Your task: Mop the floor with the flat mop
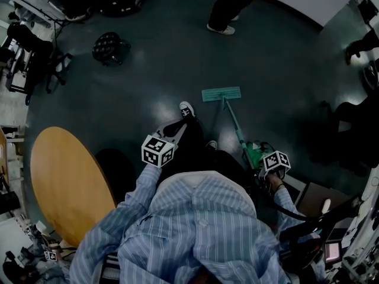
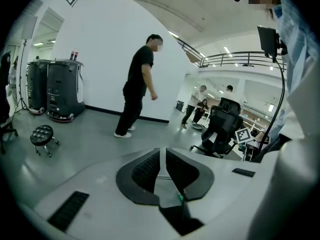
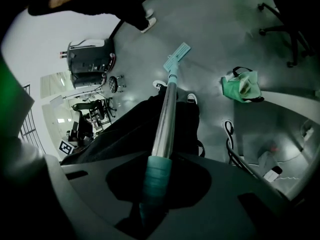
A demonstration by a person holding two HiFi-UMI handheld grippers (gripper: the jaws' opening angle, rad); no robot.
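Note:
The flat mop has a teal head (image 1: 221, 93) lying flat on the dark floor ahead of my feet. Its pole (image 1: 234, 125) slants back to my right gripper (image 1: 276, 161). In the right gripper view the gripper (image 3: 156, 184) is shut on the pole's teal grip (image 3: 157, 176), and the metal pole (image 3: 166, 119) runs out to the mop head (image 3: 176, 56). My left gripper (image 1: 159, 149) is held in front of my body, away from the mop. In the left gripper view this gripper (image 2: 161, 170) is raised level and shut, with nothing between its pads.
A round wooden table (image 1: 65, 182) is close on my left. A black stool (image 1: 109, 46) stands far left, and a person (image 1: 228, 5) walks at the far side. A green bag (image 1: 257, 152) lies by the pole. Cables and an office chair (image 2: 222, 129) crowd the right.

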